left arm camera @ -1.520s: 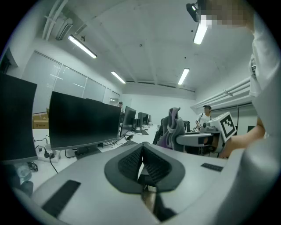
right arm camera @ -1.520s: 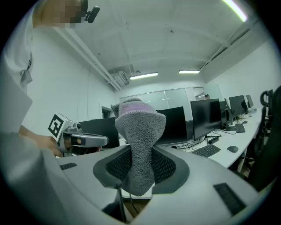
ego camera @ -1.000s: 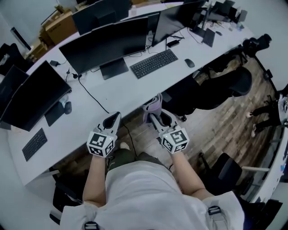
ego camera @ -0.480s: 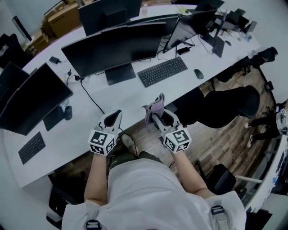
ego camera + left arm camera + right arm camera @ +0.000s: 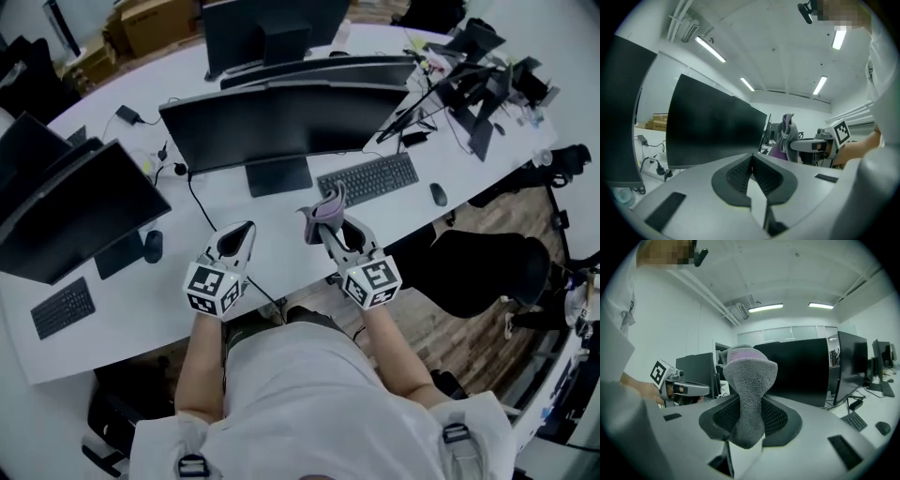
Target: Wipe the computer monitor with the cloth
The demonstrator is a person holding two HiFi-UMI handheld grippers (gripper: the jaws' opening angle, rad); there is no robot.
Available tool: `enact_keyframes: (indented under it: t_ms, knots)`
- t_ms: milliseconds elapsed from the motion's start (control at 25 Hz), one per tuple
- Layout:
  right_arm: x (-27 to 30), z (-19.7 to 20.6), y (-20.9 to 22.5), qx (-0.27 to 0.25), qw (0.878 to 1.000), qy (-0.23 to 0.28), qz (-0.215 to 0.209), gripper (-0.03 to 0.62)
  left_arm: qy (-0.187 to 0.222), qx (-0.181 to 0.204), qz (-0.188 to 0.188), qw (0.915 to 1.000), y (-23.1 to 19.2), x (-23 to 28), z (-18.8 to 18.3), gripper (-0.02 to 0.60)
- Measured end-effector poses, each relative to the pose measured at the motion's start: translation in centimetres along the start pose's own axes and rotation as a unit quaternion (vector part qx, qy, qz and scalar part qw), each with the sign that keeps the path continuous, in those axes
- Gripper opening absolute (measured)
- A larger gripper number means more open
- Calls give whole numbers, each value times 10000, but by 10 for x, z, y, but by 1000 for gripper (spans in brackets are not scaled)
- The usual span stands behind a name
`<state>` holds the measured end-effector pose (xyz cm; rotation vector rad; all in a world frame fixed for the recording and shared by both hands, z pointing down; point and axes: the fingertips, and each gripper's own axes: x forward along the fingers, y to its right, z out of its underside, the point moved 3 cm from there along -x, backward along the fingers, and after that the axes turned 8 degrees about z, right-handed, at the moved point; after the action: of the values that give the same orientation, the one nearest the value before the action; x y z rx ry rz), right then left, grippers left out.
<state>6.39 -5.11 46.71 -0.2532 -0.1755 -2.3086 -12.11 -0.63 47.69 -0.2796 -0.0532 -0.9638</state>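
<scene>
Head view, centre of frame: the person holds both grippers over the near edge of a curved white desk (image 5: 141, 305).

The left gripper (image 5: 244, 228) sits at centre left. In its own view the two ribbed jaws are pressed together with nothing between them.

The right gripper (image 5: 325, 228) sits at centre right, clenched on the cloth (image 5: 324, 206). In the right gripper view this grey cloth with a purple band is pinched at its waist between the jaws. Its upper part rises in a folded bulge above them, and a short end hangs below the pads.

The monitor (image 5: 281, 127) is a wide dark screen across the upper centre of the head view, standing on a flat base on the desk. The cloth lies just below that base in the frame and is apart from the screen. In the right gripper view the same dark panel fills the background behind the cloth.

A keyboard (image 5: 367, 178) lies right of the monitor's base, close beside the cloth, with a mouse (image 5: 438, 194) further right.

A second monitor (image 5: 75, 216) occupies the left edge of the frame, with a small keyboard (image 5: 61, 307) below it at lower left.

A black office chair (image 5: 478, 267) stands at the right, on the wooden floor (image 5: 441, 328).

A dark cable (image 5: 202, 208) runs over the desk from below the monitor toward the left gripper.
</scene>
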Motion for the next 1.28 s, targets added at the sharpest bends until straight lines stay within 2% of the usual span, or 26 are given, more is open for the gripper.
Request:
enact_keyframes:
  t_ms: [160, 280, 400, 640, 800, 1000, 1280]
  knots:
    - [42, -16, -11, -135, 9994, 53, -298, 132, 73, -120, -288, 9995, -27, -11, -2, 3]
    - [69, -29, -24, -441, 9977, 127, -498, 132, 82, -151, -502, 9986, -41, -20, -4, 3]
    - [90, -42, -40, -778, 9943, 195, -700, 132, 79, -106, -711, 9974, -48, -32, -7, 3]
    - [118, -71, -65, -1026, 9858, 423, -1262, 132, 108, -101, -1183, 9929, -51, -51, -15, 3]
    - [135, -95, -77, -1094, 9788, 615, -1617, 132, 165, -163, -1505, 9883, -47, -64, -21, 3]
    - [155, -124, -93, -1198, 9684, 858, -2012, 132, 294, -279, -2037, 9782, -43, -86, -27, 3]
    - [173, -171, -113, -1185, 9595, 1255, -2227, 132, 344, -307, -2416, 9693, -40, -105, -31, 3]
